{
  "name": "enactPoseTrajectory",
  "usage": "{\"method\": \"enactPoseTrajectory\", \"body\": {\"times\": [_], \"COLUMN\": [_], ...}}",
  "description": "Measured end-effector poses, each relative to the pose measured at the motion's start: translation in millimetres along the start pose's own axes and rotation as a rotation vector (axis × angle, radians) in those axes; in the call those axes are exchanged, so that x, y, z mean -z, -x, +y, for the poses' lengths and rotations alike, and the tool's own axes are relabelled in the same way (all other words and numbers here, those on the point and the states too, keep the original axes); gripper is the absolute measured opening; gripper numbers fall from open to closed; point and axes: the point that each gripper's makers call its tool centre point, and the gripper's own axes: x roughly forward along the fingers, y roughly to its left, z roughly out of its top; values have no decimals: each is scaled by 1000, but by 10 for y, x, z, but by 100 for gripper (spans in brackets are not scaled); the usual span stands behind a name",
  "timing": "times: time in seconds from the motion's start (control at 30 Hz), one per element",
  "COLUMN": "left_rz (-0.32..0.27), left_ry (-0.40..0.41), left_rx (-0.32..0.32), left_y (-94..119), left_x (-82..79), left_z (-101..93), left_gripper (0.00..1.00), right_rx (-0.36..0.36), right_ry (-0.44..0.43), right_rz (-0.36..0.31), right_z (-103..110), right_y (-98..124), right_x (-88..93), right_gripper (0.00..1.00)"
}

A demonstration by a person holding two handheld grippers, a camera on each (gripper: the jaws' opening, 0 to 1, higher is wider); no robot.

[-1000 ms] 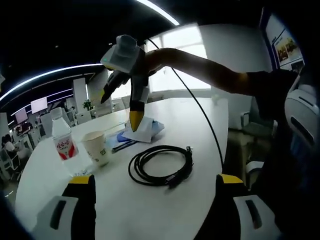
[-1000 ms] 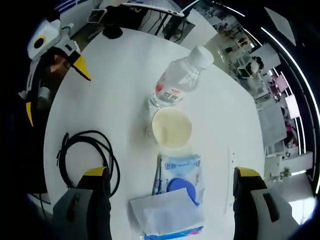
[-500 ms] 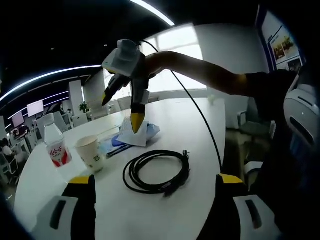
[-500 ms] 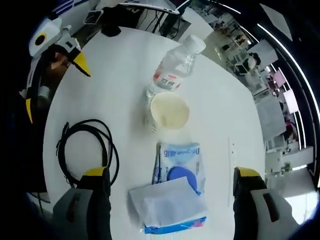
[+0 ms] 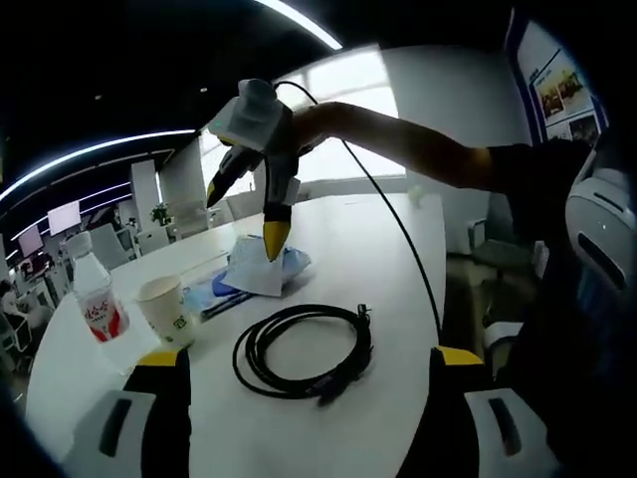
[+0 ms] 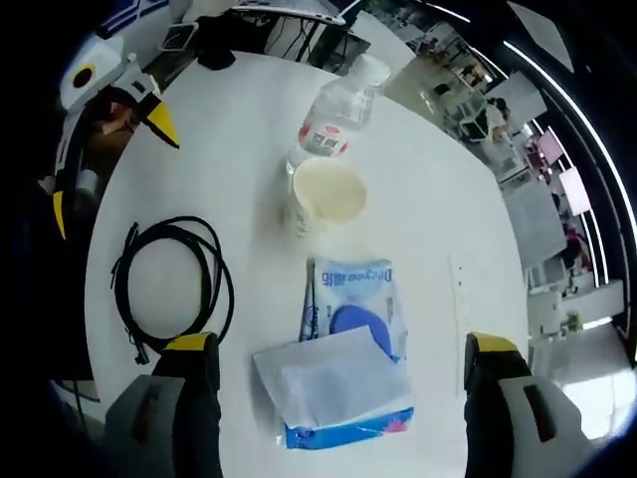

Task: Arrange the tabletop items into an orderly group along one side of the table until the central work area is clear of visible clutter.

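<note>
On the white table point(image 6: 199, 149) lie a blue tissue pack point(image 6: 348, 368) with a white tissue sticking out, a paper cup point(image 6: 326, 191), a clear water bottle point(image 6: 333, 115) with a red label, and a coiled black cable point(image 6: 224, 289). My right gripper point(image 6: 338, 349) hangs open above the tissue pack, holding nothing. In the left gripper view it point(image 5: 242, 214) hovers over the pack point(image 5: 254, 271), with the cup point(image 5: 166, 309) and bottle point(image 5: 95, 304) to the left. My left gripper point(image 5: 311, 356) is open over the near table edge, just short of the cable point(image 5: 360, 344). It point(image 6: 109, 169) also appears at the table's left edge.
A person's arm point(image 5: 418, 149) reaches in from the right, trailing a thin black wire. A dark pen point(image 5: 224, 304) lies beside the pack. A black object point(image 6: 214, 55) sits at the table's far end. Office desks and chairs stand beyond the table.
Both cameras have shifted, so the cup and bottle now sit farther from the right gripper's jaws. The right gripper stays open over the tissue pack. Nothing on the table has moved.
</note>
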Motion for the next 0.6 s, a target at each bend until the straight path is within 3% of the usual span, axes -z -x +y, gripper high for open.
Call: {"method": "enactPoseTrajectory", "body": {"times": [0.6], "left_rz": [2], "left_ry": [-7], "left_rx": [30], "left_y": [-235], "left_x": [-70], "left_z": [-53], "left_gripper": [97], "right_rx": [8], "right_ry": [-56], "right_rz": [4], "right_z": [-101], "right_y": [94], "right_x": [377], "right_gripper": [100]}}
